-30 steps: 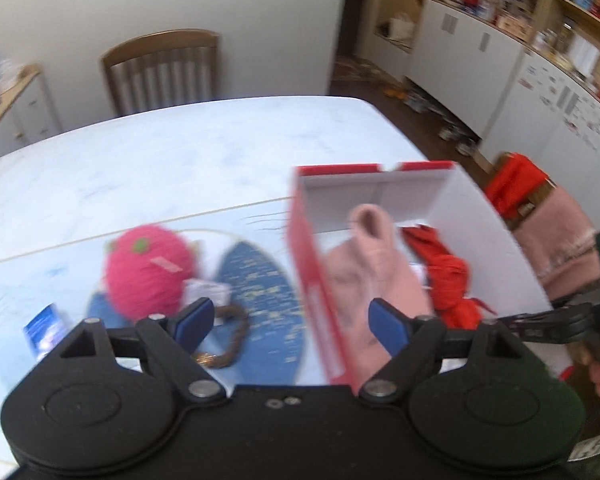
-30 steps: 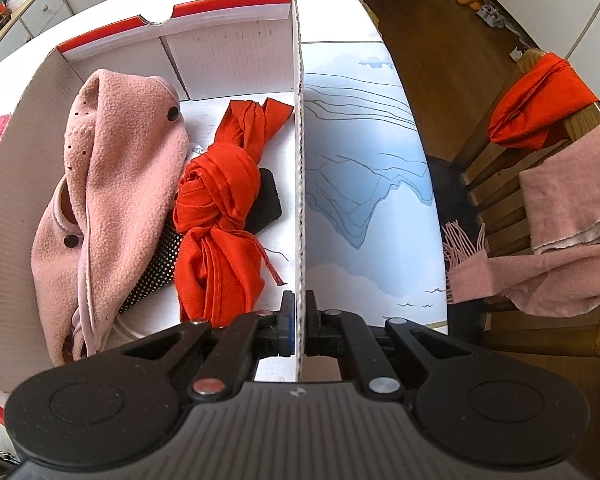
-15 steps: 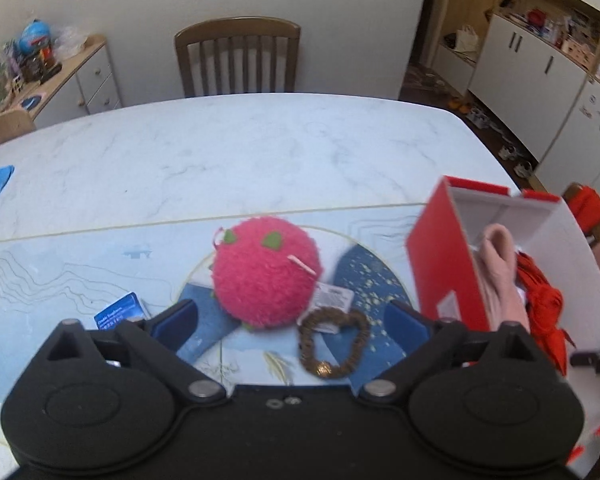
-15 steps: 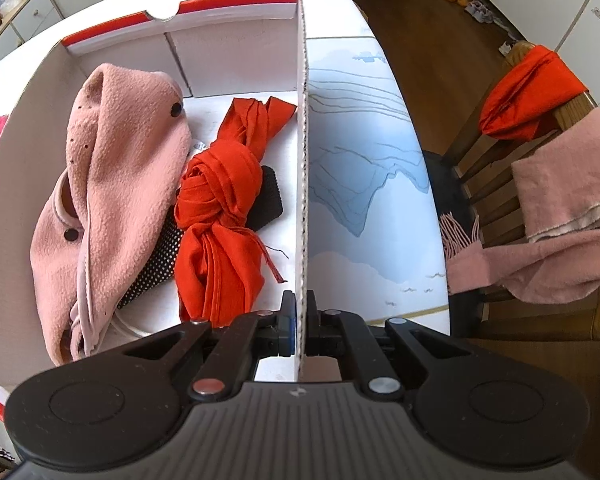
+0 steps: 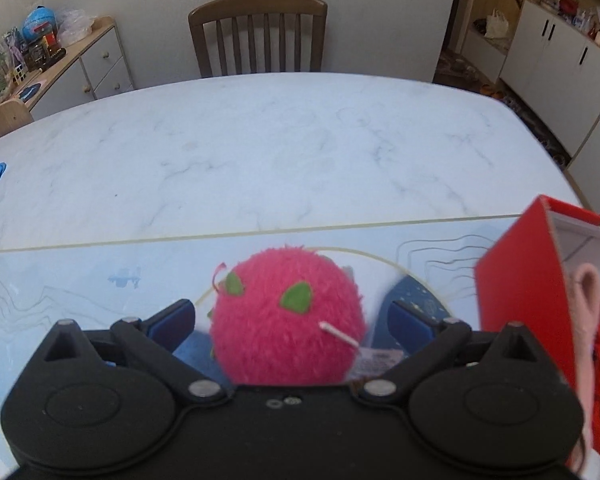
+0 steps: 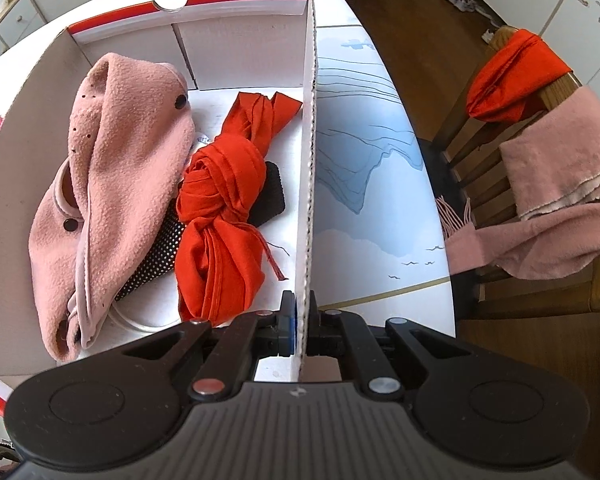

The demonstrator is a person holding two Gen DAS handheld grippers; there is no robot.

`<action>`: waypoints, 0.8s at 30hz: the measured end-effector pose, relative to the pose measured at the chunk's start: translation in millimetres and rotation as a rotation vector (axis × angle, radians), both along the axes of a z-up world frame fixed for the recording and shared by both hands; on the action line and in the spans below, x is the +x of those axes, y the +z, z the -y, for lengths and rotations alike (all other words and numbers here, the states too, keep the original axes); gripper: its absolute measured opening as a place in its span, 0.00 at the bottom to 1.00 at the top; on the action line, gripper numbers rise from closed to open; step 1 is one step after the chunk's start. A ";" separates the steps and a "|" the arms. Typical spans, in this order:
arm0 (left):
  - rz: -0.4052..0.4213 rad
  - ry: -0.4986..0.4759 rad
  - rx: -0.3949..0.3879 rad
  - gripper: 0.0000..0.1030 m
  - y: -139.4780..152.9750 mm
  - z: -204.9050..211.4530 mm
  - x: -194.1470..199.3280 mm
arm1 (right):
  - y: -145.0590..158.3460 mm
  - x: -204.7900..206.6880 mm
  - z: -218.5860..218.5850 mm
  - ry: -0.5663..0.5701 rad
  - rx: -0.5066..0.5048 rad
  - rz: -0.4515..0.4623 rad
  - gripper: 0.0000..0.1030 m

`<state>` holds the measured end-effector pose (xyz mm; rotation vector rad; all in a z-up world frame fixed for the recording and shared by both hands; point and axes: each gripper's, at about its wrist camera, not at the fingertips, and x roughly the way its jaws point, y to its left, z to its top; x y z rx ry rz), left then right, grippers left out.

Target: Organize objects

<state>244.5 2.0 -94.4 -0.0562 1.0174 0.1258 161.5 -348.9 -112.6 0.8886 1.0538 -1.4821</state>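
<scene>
White marbled counter (image 5: 260, 152), wooden chair (image 5: 258, 34) behind, cabinets beyond. Left hand-held gripper (image 5: 292, 320) spread wide around pink plush ball (image 5: 286, 316). Right hand-held gripper (image 6: 302, 326) clamped on box (image 6: 310, 160) wall.

— Left wrist view: mounted behind the left gripper (image 5: 290, 322), facing forward and slightly down across the table (image 5: 284, 148) toward the far chair (image 5: 258, 34); very close to the pink plush ball (image 5: 286, 316).

— Right wrist view: mounted behind the right gripper (image 6: 303, 326), tilted steeply down into the box (image 6: 236, 16), at close range.

— Shared region: box (image 5: 520, 296), pink fleece (image 6: 112, 184), red scarf (image 6: 224, 216).
</scene>
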 end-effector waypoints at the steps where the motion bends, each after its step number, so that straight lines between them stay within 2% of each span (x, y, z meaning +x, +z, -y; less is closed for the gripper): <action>1: -0.007 0.001 0.007 0.99 -3.9 0.2 3.2 | 0.0 0.1 0.1 -0.004 0.000 -0.002 0.03; 9: -0.057 0.015 0.027 0.98 -32.0 -0.9 17.6 | -1.3 0.4 1.8 -0.030 0.005 -0.013 0.03; 13: -0.073 0.026 0.028 0.92 -40.3 -3.0 18.6 | -1.1 -0.1 1.9 -0.037 0.005 -0.010 0.03; 17: -0.062 0.029 0.009 0.84 -37.8 -5.3 15.9 | -0.8 -0.1 2.0 -0.041 0.006 -0.013 0.03; 24: -0.042 0.028 -0.002 0.81 -21.7 -8.6 6.7 | -1.5 0.0 2.6 -0.045 0.007 -0.009 0.03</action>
